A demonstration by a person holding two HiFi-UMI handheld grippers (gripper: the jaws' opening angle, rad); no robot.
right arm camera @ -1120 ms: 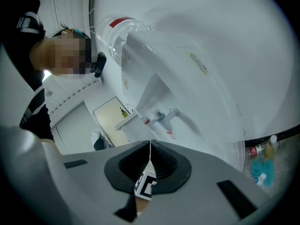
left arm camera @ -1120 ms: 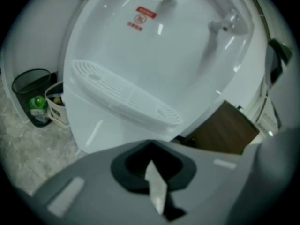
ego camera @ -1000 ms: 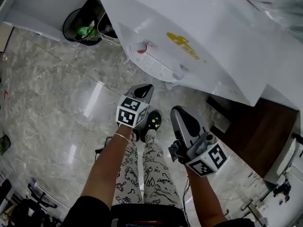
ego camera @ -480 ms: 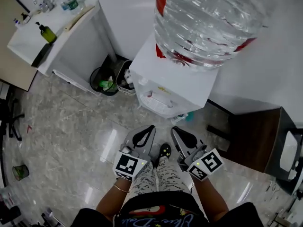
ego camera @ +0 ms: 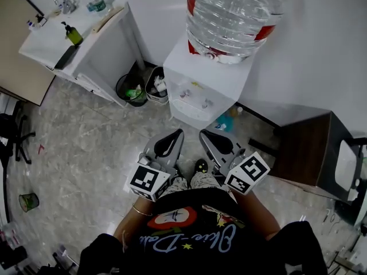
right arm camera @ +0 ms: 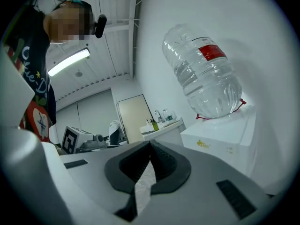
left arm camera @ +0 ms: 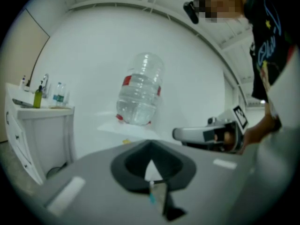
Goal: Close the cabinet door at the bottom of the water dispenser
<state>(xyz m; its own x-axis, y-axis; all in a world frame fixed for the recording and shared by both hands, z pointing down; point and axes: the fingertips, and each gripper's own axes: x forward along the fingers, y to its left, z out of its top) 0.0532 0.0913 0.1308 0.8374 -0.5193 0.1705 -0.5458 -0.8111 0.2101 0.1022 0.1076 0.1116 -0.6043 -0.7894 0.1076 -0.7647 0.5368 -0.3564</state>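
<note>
The white water dispenser [ego camera: 206,87] stands against the wall with a large clear bottle [ego camera: 234,10] on top. I see it from above, so its bottom cabinet door is hidden. Both grippers are held close to my body, short of the dispenser and touching nothing. The left gripper [ego camera: 174,135] and right gripper [ego camera: 205,136] point at it side by side. In the left gripper view the gripper [left arm camera: 150,146] is shut and empty, with the bottle [left arm camera: 139,90] ahead. In the right gripper view the gripper [right arm camera: 150,146] is also shut, near the dispenser top [right arm camera: 225,137].
Two waste bins [ego camera: 131,90] sit left of the dispenser, beside a white sink counter [ego camera: 86,50] with a green soap bottle [ego camera: 73,34]. A dark wooden cabinet [ego camera: 307,150] stands to the right. A small blue item [ego camera: 223,122] lies on the marble floor at the dispenser's foot.
The view has risen from low by the dispenser's front to standing height. Both grippers have drawn back toward my body and away from the dispenser.
</note>
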